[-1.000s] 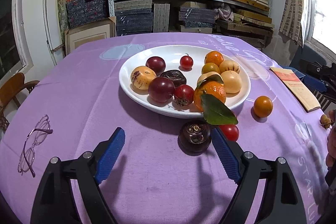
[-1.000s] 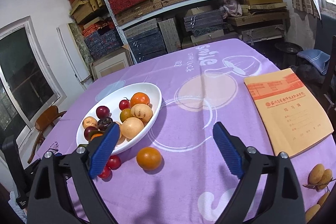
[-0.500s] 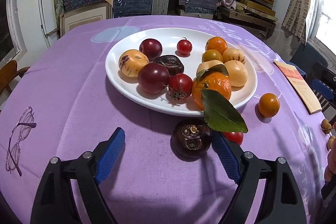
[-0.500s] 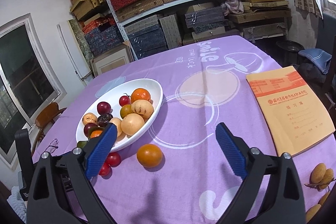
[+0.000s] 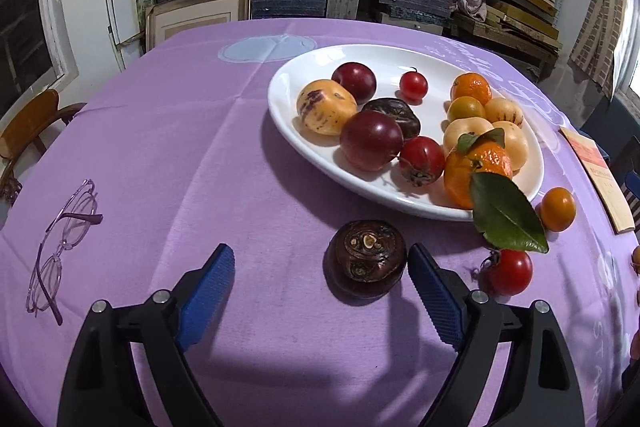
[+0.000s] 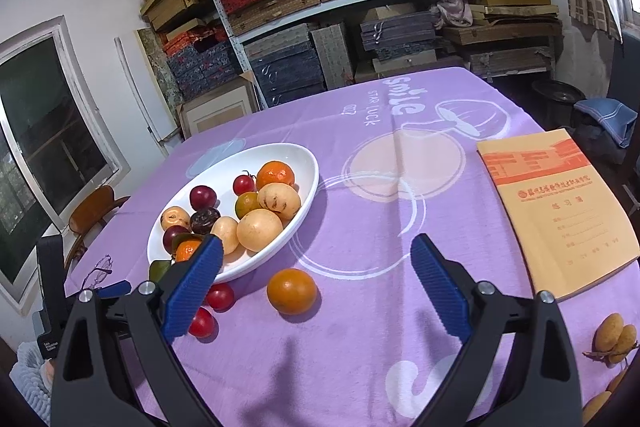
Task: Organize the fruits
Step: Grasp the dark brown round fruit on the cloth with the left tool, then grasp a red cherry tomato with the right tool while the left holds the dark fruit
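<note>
A white oval plate [image 5: 304, 143] [image 6: 304, 187] holds several fruits: plums, tangerines, yellow melons, small tomatoes. A dark brown mangosteen [image 5: 366, 257] lies on the purple cloth in front of the plate, just inside the right finger of my open left gripper [image 5: 320, 283]. A red tomato [image 5: 510, 271] and a small orange [image 5: 557, 209] lie to its right. My right gripper [image 6: 316, 279] is open and empty above the cloth, with the orange [image 6: 292, 291] between its fingers farther off and two red tomatoes [image 6: 219, 296] by its left finger.
Glasses [image 5: 60, 243] lie on the cloth at the left. An orange notebook [image 6: 556, 211] lies at the right, with small yellow fruits [image 6: 612, 337] near the front right edge. Shelves of boxes stand behind the table; a wooden chair [image 5: 28, 123] is at the left.
My left gripper has moved forward, down and left, so the mangosteen now sits close to its right finger. My right gripper has shifted slightly closer to the orange. Both stay open.
</note>
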Available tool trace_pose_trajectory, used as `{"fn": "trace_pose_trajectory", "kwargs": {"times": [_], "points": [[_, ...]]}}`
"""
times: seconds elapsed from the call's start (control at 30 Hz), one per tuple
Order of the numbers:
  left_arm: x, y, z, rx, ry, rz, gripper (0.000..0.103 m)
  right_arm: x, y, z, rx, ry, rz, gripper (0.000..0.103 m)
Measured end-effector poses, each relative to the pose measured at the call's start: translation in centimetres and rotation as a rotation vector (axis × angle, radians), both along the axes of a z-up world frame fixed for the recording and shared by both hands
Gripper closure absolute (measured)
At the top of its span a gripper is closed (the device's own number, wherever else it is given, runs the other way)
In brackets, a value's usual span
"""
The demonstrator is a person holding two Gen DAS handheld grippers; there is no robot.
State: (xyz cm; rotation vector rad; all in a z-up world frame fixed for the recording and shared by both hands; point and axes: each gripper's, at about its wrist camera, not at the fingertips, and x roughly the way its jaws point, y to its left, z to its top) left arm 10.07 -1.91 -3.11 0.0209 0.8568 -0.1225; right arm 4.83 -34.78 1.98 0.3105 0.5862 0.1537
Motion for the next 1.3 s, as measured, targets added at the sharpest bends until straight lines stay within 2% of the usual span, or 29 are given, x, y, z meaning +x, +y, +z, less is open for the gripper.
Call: {"fn": "trace_pose_trajectory", "kwargs": {"times": [0.23, 0.3, 0.4, 0.43, 0.47, 0.63, 0.73, 0.8, 0.9, 0.93, 0.97, 1.0, 1.07, 1.13, 1.23, 1.3], "points": [[0.0, 0.2, 0.4, -0.059, -0.013, -0.06, 0.015, 0.1, 0.3, -0.2, -0.009, 0.006, 0.006, 0.01], [0.2, -0.3, 0.3, -0.065, -0.001, -0.081, 0.019, 0.1, 0.3, -0.2, -0.009, 0.006, 0.007, 0.01], [0.6, -0.6, -0.2, -0.084, 0.029, -0.119, 0.05, 0.1, 0.3, -0.2, -0.007, 0.003, 0.005, 0.01], [0.6, -0.6, -0.2, -0.081, 0.03, -0.117, 0.059, 0.1, 0.3, -0.2, -0.008, 0.002, 0.004, 0.01], [0.6, -0.5, -0.2, -0.093, 0.032, -0.125, 0.06, 0.1, 0.3, -0.2, -0.008, 0.001, 0.004, 0.01], [0.3, -0.4, -0.3, -0.11, 0.03, -0.128, 0.061, 0.1, 0.2, -0.2, -0.005, 0.002, 0.007, 0.01], [-0.6, -0.1, 0.2, -0.085, -0.009, -0.12, 0.061, 0.2, 0.5, -0.2, -0.017, 0.012, 0.032, 0.01], [-1.7, 0.3, 0.8, -0.074, -0.037, -0.118, 0.061, 0.1, 1.3, -0.1, -0.038, 0.021, 0.074, 0.01], [-3.4, 1.5, 1.6, -0.074, -0.069, -0.096, 0.061, -0.5, 4.2, -0.2, -0.129, 0.028, 0.168, 0.011], [-3.7, 1.8, 1.9, -0.071, -0.08, -0.086, 0.061, -0.9, 5.7, -0.2, -0.177, 0.021, 0.207, 0.013], [-4.0, 2.2, 2.0, -0.075, -0.087, -0.074, 0.061, -1.2, 7.1, -0.4, -0.213, 0.02, 0.238, 0.019], [-4.1, 2.5, 2.1, -0.083, -0.09, -0.063, 0.061, -1.4, 8.3, -0.7, -0.236, 0.027, 0.271, 0.027], [-4.0, 3.1, 2.3, -0.105, -0.087, -0.049, 0.061, -1.6, 10.5, -1.6, -0.261, 0.057, 0.337, 0.035], [-3.9, 3.3, 2.4, -0.118, -0.08, -0.049, 0.061, -1.4, 12.2, -2.8, -0.28, 0.09, 0.372, 0.035], [-3.7, 3.5, 2.3, -0.124, -0.068, -0.051, 0.061, -0.7, 13.7, -4.1, -0.273, 0.145, 0.394, 0.039], [-3.4, 3.7, 2.2, -0.147, -0.054, -0.049, 0.061, -0.3, 14.3, -4.8, -0.239, 0.186, 0.411, 0.051]]}}
